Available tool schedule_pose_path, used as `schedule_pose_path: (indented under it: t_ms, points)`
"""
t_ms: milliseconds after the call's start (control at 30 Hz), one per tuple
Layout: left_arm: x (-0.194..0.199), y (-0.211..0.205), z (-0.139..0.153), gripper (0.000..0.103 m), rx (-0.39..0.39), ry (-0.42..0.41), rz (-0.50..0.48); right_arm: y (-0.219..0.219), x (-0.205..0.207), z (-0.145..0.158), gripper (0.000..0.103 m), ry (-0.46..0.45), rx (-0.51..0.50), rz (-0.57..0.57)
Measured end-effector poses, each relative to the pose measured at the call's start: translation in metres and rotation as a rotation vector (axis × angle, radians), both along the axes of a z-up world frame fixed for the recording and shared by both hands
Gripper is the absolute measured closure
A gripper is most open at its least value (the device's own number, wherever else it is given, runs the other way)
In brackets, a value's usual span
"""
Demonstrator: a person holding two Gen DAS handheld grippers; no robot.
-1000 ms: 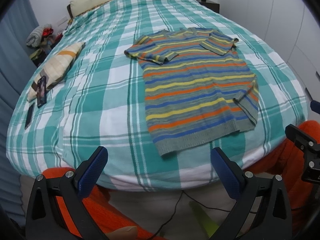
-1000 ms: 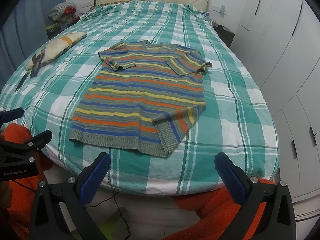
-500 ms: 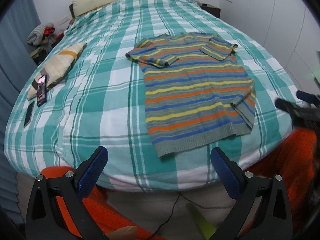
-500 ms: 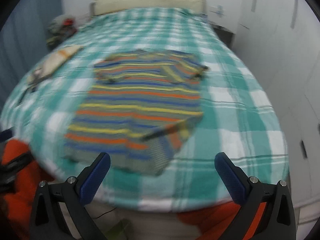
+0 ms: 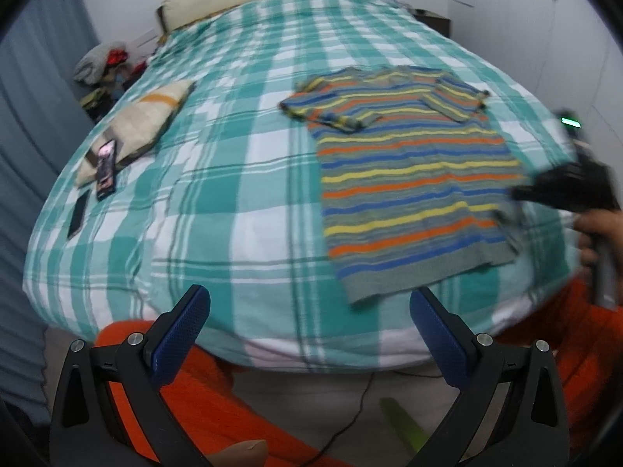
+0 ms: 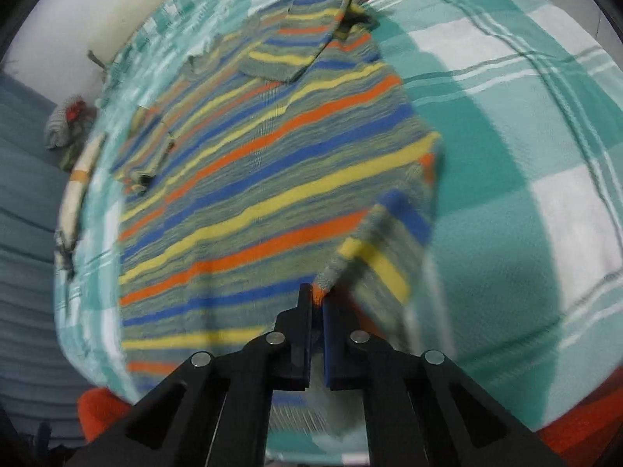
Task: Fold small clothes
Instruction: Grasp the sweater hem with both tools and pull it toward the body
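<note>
A small knit sweater (image 5: 409, 179) striped in orange, yellow, blue and grey lies flat on the green plaid bedspread (image 5: 233, 194), both sleeves folded in. My left gripper (image 5: 309, 323) hangs open over the foot of the bed, just short of the sweater's hem, with nothing between its fingers. My right gripper (image 6: 317, 299) is shut on the turned-over corner at the sweater's (image 6: 253, 179) lower right side. The pinched flap rises a little off the bed. In the left wrist view the right gripper (image 5: 564, 190) shows at the sweater's right edge, blurred, with a hand (image 5: 599, 225) behind it.
A folded beige cloth (image 5: 148, 120) with a phone (image 5: 106, 169) on it and another dark phone (image 5: 77, 214) lie on the bed's left side. A clothes pile (image 5: 103, 64) sits at the far left. Orange fabric (image 5: 194, 408) and a cable are below the bed's foot.
The right gripper has swung down to the sweater's lower right corner, rolled, and gone from wide open to shut on the folded flap. The left gripper has drifted slightly and stays open.
</note>
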State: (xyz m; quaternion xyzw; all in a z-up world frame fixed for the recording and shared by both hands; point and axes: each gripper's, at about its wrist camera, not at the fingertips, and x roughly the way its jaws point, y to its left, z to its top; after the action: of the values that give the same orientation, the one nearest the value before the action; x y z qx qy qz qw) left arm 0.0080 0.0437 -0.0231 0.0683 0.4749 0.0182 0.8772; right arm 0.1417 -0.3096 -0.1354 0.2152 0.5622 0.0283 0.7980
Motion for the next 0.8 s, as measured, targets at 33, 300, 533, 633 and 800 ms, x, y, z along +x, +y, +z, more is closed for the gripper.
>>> schedule_pose_path:
  t_ms: [33,300,533,633,800]
  points:
    - [0.001,0.006,-0.003,0.001,-0.009,0.004,0.016,-0.012,-0.011,0.008,0.099,-0.012,0.001,0.002]
    - [0.046,0.039,-0.063,0.001,-0.235,0.115,0.021,-0.092,-0.047,-0.011,0.099,0.035,-0.043,-0.048]
    - [0.076,0.023,-0.126,0.016,-0.401,0.243,-0.022,-0.086,-0.044,-0.024,0.078,-0.045,0.047,-0.040]
    - [0.078,0.013,-0.143,0.039,-0.437,0.300,-0.040,-0.087,-0.050,-0.019,0.058,-0.051,0.052,-0.024]
    - [0.083,-0.005,-0.144,0.098,-0.439,0.301,-0.090,-0.073,-0.053,-0.029,0.056,0.021,-0.027,0.071]
